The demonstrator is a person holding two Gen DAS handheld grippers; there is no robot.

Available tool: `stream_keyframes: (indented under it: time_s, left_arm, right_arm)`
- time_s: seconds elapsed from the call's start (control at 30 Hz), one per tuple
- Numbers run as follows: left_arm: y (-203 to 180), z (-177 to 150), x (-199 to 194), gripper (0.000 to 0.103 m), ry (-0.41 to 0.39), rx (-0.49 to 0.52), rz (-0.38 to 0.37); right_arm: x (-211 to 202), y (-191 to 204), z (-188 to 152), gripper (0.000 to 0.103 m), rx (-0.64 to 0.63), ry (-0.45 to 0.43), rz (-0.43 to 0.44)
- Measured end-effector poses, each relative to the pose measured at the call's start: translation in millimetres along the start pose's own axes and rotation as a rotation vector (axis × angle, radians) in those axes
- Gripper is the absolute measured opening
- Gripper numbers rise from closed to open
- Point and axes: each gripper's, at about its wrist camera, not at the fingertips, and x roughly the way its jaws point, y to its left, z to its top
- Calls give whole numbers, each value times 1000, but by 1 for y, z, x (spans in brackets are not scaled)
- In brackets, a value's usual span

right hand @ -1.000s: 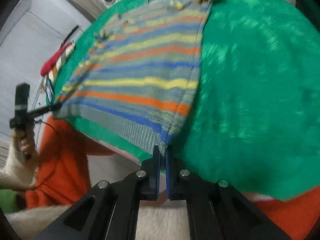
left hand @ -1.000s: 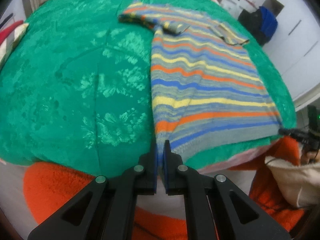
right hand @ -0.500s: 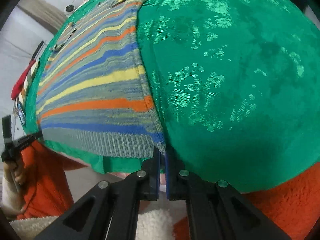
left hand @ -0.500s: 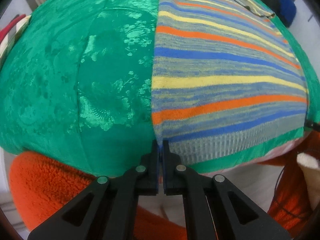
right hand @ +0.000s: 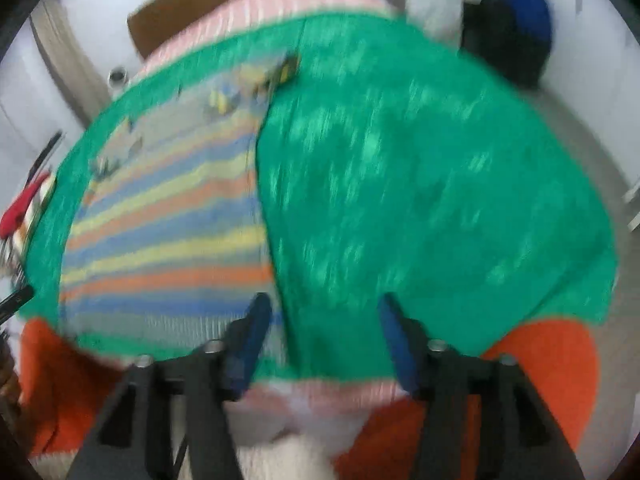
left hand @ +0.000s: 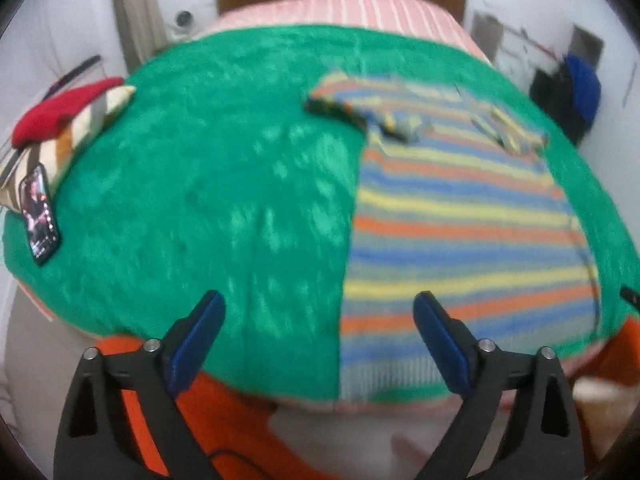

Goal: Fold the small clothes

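A striped knit sweater point(left hand: 460, 232) in blue, yellow, orange and grey lies flat on the green blanket point(left hand: 208, 200), hem toward me, sleeves folded in at the far end. My left gripper point(left hand: 318, 314) is open and empty, above the sweater's near left hem corner. In the right wrist view the sweater point(right hand: 168, 240) lies left of centre on the blanket point(right hand: 420, 200). My right gripper point(right hand: 322, 314) is open and empty at the sweater's near right hem corner. Both views are blurred.
A phone point(left hand: 39, 216) and a striped pillow with a red item point(left hand: 68, 120) lie at the blanket's left edge. Orange fleece point(right hand: 552, 364) hangs below the bed's near edge. A blue-and-black bundle point(left hand: 576, 92) stands at the far right by the wall.
Both grippers were shut on the sweater's hem corners; now both are open, have let go and pulled back and up. The sweater lies flat on the blanket.
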Motion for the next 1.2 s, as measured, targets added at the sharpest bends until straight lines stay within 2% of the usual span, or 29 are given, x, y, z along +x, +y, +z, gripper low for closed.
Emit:
stream_keyframes:
  time_s: [0.17,0.3,0.37,0.43,0.6,1.2]
  left_arm:
    - [0,16,35,96,-33,-66,-23]
    - [-1,8,56,96,-33,-70,10]
    - [4,-3,64,96,-15,-77,30]
    - [7,-6,67,96,21,-82,19]
    - [12,-4,77,100,54,-102,4]
    - [4,-11,83,103,44,-72,33]
  right_arm:
    - [14,10,14,63,31,-100,7]
    - [29,23,7,63,-26,-165,-16]
    - [33,25,3,63,-42,-157,-12]
    - [33,23,2,63,-33,-161,-8]
    - [35,17,2,63,-2,-174,-15]
    - [37,17,-1,63,22,-157,-9]
